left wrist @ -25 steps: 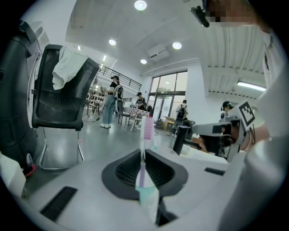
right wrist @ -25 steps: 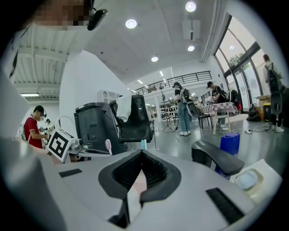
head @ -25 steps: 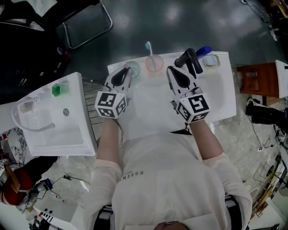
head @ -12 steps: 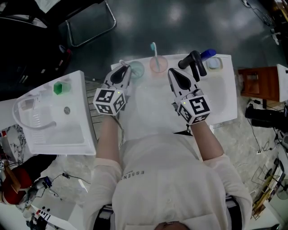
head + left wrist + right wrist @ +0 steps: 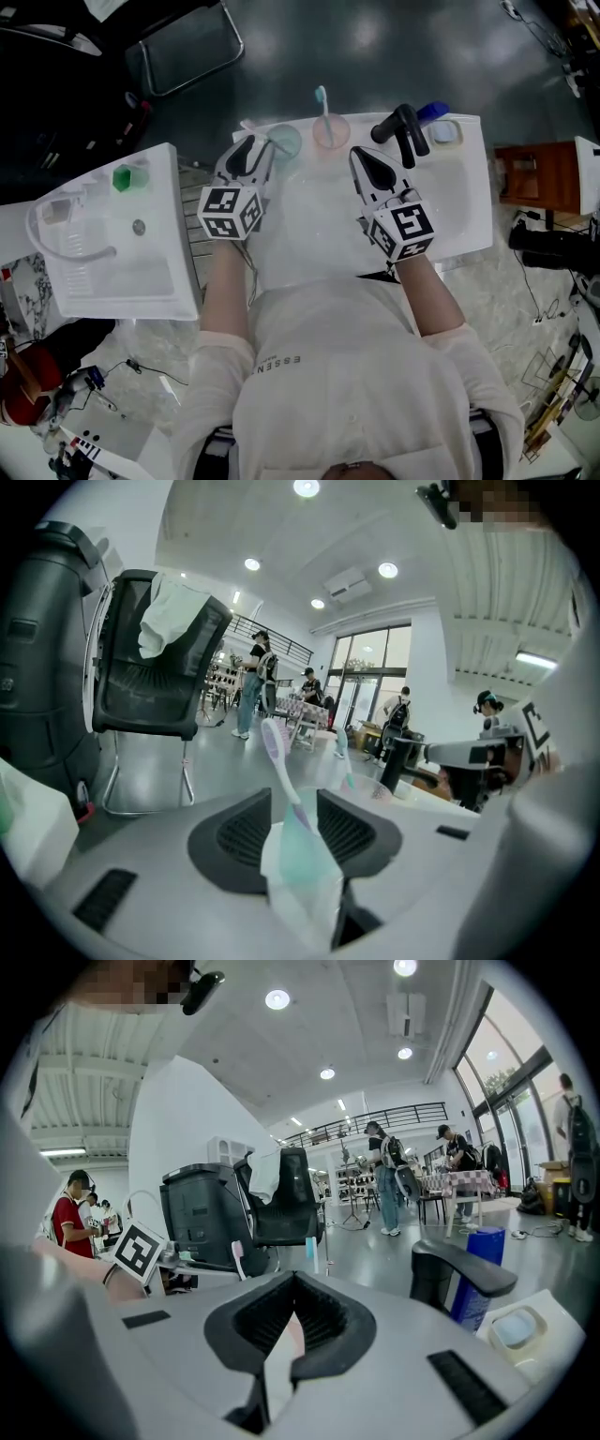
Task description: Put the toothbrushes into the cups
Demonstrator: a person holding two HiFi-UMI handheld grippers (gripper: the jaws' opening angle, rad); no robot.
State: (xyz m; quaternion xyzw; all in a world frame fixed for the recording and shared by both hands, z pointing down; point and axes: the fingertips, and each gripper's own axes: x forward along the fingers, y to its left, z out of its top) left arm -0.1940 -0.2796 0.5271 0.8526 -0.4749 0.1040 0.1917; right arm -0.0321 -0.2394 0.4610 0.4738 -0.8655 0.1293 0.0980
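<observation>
The left gripper [image 5: 292, 813] has just been opening its jaws, and they stand wide apart. A white toothbrush with a purple head [image 5: 272, 737] stands between them, with no pad pressing it. The see-through green cup [image 5: 285, 142], top middle of the head view, is just beside that gripper; I cannot tell if the brush's end sits in it. The right gripper [image 5: 292, 1312] is closed and empty. This looks like the letting-go step. Next, the left gripper should back away gently without knocking the brush.
</observation>
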